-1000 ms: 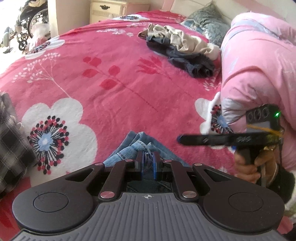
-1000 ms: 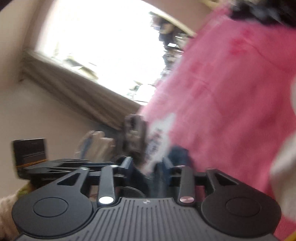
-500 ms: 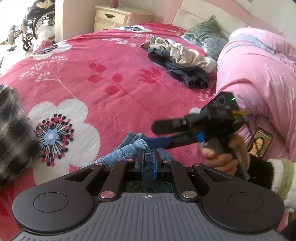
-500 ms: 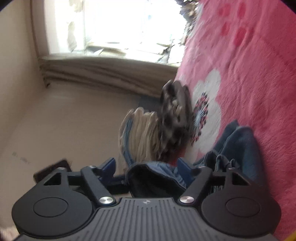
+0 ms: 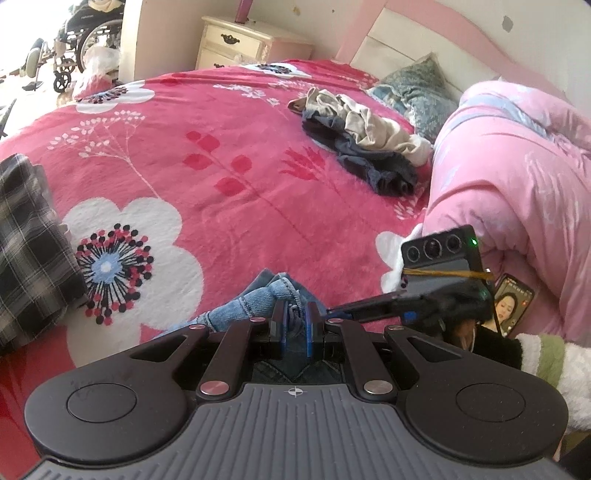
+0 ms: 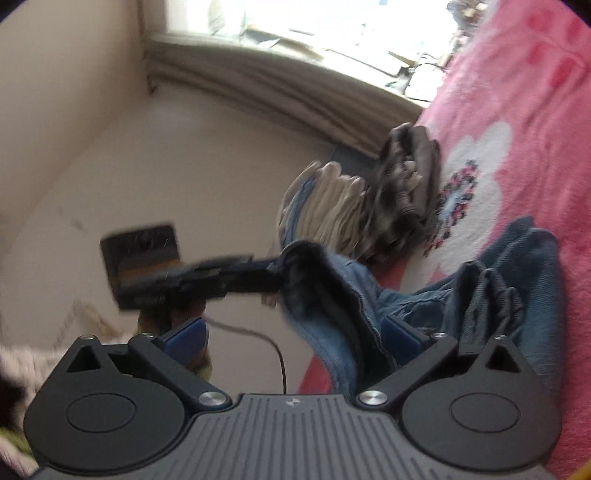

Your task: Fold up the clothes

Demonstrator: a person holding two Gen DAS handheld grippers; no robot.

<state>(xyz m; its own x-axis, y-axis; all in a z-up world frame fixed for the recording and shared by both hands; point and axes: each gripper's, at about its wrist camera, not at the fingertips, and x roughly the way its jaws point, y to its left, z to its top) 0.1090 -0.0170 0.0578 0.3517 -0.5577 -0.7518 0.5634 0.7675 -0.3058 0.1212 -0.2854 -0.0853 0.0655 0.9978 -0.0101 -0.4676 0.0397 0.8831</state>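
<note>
Blue denim jeans (image 5: 258, 299) are clamped in the left gripper (image 5: 295, 325) over a pink floral bed (image 5: 221, 155); unfolded clothes (image 5: 365, 144) wait near the pillow (image 5: 417, 92). From the right wrist, the right gripper (image 6: 291, 338) has jaws apart around the waistband. A folded stack (image 6: 369, 199) lies beyond. Folding looks partway done.

Bed covered by a pink floral blanket (image 5: 229, 155). Cream nightstand (image 5: 236, 42) stands beyond its far edge, beside a pink headboard (image 5: 424, 33). Wheelchair (image 5: 74, 40) at far left, well apart from the bed. Teal patterned pillow (image 5: 417, 92) lies against the headboard. Pink quilt (image 5: 517, 166) is bunched along the bed's right side. Phone (image 5: 511, 304) lies just beside the quilt, its screen lit and showing a face. Right wrist view, blurred: window (image 6: 314, 22) and beige wall (image 6: 110, 155).
</note>
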